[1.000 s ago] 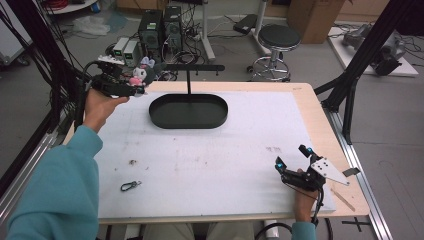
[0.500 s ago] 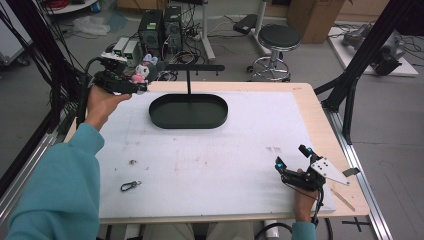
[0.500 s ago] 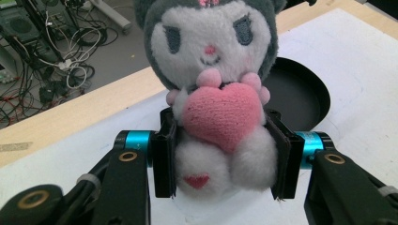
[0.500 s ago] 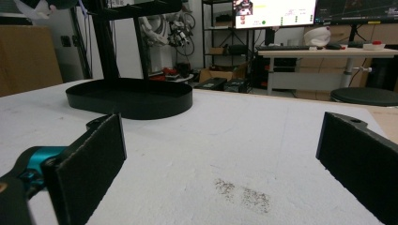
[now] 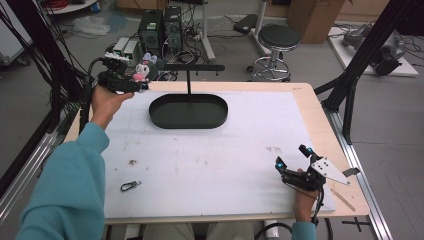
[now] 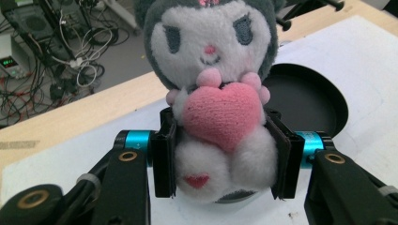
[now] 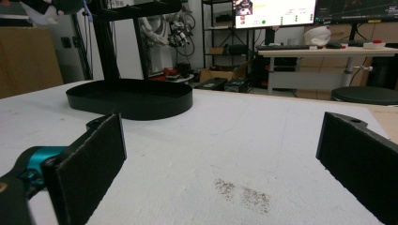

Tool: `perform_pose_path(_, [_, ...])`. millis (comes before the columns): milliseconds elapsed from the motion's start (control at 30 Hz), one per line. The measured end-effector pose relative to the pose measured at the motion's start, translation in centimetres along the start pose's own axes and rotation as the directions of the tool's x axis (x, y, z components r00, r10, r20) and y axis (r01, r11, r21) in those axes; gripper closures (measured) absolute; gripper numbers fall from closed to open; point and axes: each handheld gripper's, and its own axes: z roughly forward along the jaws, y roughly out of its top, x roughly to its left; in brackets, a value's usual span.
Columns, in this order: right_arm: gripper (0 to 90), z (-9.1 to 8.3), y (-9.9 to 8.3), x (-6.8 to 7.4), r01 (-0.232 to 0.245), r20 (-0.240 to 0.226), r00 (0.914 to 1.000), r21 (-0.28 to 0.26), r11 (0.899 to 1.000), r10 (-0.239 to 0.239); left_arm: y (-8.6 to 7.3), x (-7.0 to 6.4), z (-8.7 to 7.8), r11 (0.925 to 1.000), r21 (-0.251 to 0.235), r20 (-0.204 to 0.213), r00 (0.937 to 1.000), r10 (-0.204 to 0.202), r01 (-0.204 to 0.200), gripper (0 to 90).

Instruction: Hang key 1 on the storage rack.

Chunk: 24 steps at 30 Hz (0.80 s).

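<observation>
My left gripper (image 5: pixel 136 85) is held up at the table's far left corner, shut on a small plush toy (image 5: pixel 141 71). In the left gripper view the plush toy (image 6: pixel 213 89) is white and grey with a pink heart on its chest, and the pads squeeze its lower body. A black oval tray stand (image 5: pixel 188 111) with an upright post and a top bar (image 5: pixel 194 67) sits just right of that gripper. My right gripper (image 5: pixel 291 159) rests low near the table's front right corner, open, with nothing between its pads (image 7: pixel 91 161).
A small metal carabiner clip (image 5: pixel 130 186) lies near the front left of the white table sheet (image 5: pixel 210 165). Dark smudges (image 7: pixel 241 192) mark the sheet ahead of the right gripper. Black frame struts (image 5: pixel 360 60) rise at the right; computers and a stool (image 5: pixel 279 37) stand behind the table.
The left gripper with the plush toy has shifted slightly up and toward the stand's bar. The right gripper has stayed where it was.
</observation>
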Motion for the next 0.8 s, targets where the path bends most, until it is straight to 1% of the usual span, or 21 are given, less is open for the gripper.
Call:
perform_pose_path(33, [1.0,0.0,0.0,0.0,0.000,-0.001,1.0000,0.001,1.000,0.000,-0.1,0.1,0.1,0.9999,0.011,-0.007,1.0000,-0.004,0.004,53.5])
perform_pose_path(200, [1.0,0.0,0.0,0.0,0.001,-0.001,1.0000,0.001,1.000,-0.001,-0.3,0.1,0.1,0.9999,0.015,-0.013,0.9999,0.001,0.000,53.5])
perform_pose_path(233, [1.0,0.0,0.0,0.0,0.001,0.000,1.0000,0.001,1.000,-0.001,-0.4,0.1,0.1,0.9999,0.010,-0.012,0.9999,-0.010,0.010,53.5])
perform_pose_path(267, [1.0,0.0,0.0,0.0,0.000,-0.001,1.0000,0.001,1.000,0.000,-0.6,0.2,0.1,0.9999,0.009,-0.015,0.9998,-0.011,0.011,53.4])
perform_pose_path(333, [1.0,0.0,0.0,0.0,0.003,0.000,1.0000,0.001,1.000,-0.003,-0.9,0.4,0.2,0.9996,0.023,-0.020,0.9997,-0.015,0.015,53.5])
perform_pose_path(367, [1.0,0.0,0.0,0.0,0.008,0.000,1.0000,-0.001,1.000,-0.008,-1.1,0.5,0.3,0.9996,0.022,-0.020,0.9997,-0.018,0.018,53.4])
perform_pose_path(433, [1.0,0.0,0.0,0.0,0.008,0.001,1.0000,-0.003,1.000,-0.008,-1.5,0.7,0.3,0.9993,0.019,-0.019,0.9993,-0.033,0.034,53.4])
perform_pose_path(500, [1.0,-0.1,0.0,0.0,0.007,0.001,1.0000,0.000,1.000,-0.007,-1.7,0.9,0.3,0.9989,0.045,-0.027,0.9996,-0.013,0.015,53.4])
perform_pose_path(533, [1.0,0.0,0.0,0.1,0.008,0.002,1.0000,-0.001,1.000,-0.008,-1.8,0.9,0.3,0.9990,0.042,-0.029,0.9995,-0.013,0.014,53.4])
perform_pose_path(600, [1.0,0.0,0.0,0.1,0.010,0.003,0.9999,0.000,1.000,-0.010,-2.0,0.9,0.3,0.9991,0.039,-0.019,0.9996,-0.018,0.019,53.4])
perform_pose_path(667, [1.0,0.0,0.0,0.1,0.008,0.002,1.0000,-0.001,1.000,-0.008,-2.3,1.0,0.4,0.9987,0.047,-0.022,0.9996,-0.015,0.016,53.4])
perform_pose_path(800, [1.0,0.0,0.0,0.1,0.014,0.001,0.9999,-0.005,1.000,-0.014,-2.9,1.2,0.5,0.9984,0.049,-0.019,0.9995,-0.025,0.026,53.4])
